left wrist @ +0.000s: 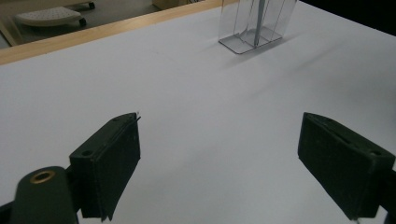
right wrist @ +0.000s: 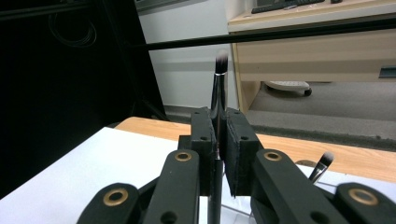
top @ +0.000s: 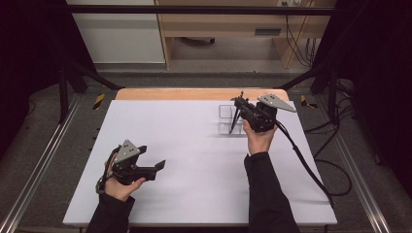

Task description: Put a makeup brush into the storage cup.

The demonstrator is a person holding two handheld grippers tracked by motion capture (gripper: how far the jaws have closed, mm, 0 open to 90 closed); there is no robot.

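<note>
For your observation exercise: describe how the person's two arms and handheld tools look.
Both arms wear dark long sleeves. Each tool, left and right, is black with two blocky black jaws, brass-ringed pivots and a grey three-cornered top plate. A black cable trails from the right one.

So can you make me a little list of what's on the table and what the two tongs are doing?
Table: white sheet over a wooden top
Holder: clear plastic organizer, far right side
Right tongs: shut on a makeup brush, bristles up, handle going down into the holder
Other brush: second brush leaning in the holder
Left tongs: open, holding nothing, near left of the table
</note>
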